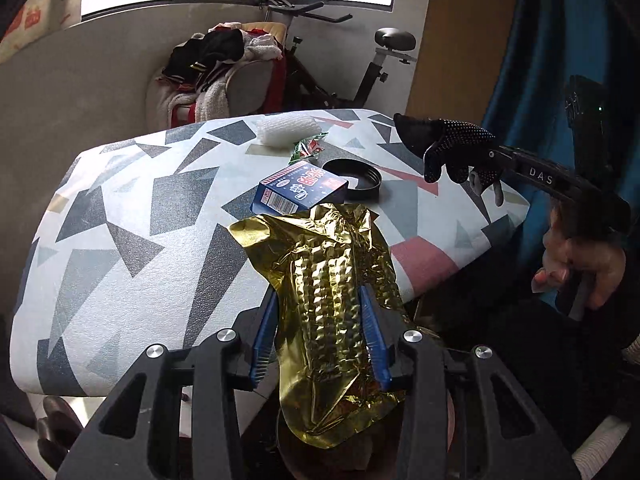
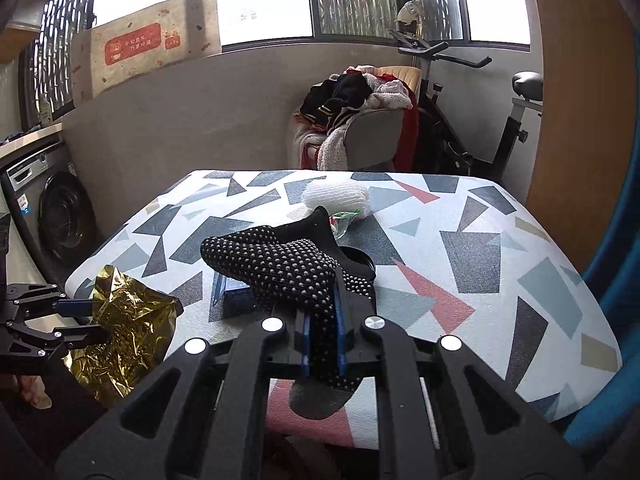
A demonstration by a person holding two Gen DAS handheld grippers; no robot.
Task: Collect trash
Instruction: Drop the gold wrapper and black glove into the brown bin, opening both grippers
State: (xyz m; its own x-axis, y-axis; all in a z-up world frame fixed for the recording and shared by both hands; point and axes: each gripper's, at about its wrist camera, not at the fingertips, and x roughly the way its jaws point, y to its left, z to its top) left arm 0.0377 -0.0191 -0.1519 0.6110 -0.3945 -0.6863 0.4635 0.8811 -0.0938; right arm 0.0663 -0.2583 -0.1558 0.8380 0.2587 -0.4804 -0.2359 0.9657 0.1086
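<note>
The left gripper (image 1: 320,332) pointed steeply down past the near edge of the table (image 1: 120,240), its blue pads pinching a sheet of gold foil (image 1: 332,280) between them. The foil was crinkled and shiny, embossed with rows of small bumps, and its long axis ran along the fingers, one crumpled end fanning out over the table's near edge and the other hanging below the jaws.

The right gripper (image 2: 324,340) tilted less steeply, its jaws pressed together on a black glove (image 2: 280,264). The glove was soft knit, studded with white grip dots; it stretched forward from the pads over the middle of the table, cuff end raised. A bare hand (image 1: 580,268) held that gripper's handle off the table's right edge.

On the table's cloth, printed with grey, blue and pink shards, lay a blue carton (image 1: 300,192) just beyond the foil, a round black lid (image 1: 356,178) touching it, then a green-and-red wrapper (image 1: 308,148) and a white foam net sleeve (image 1: 288,130) near the far edge.
</note>
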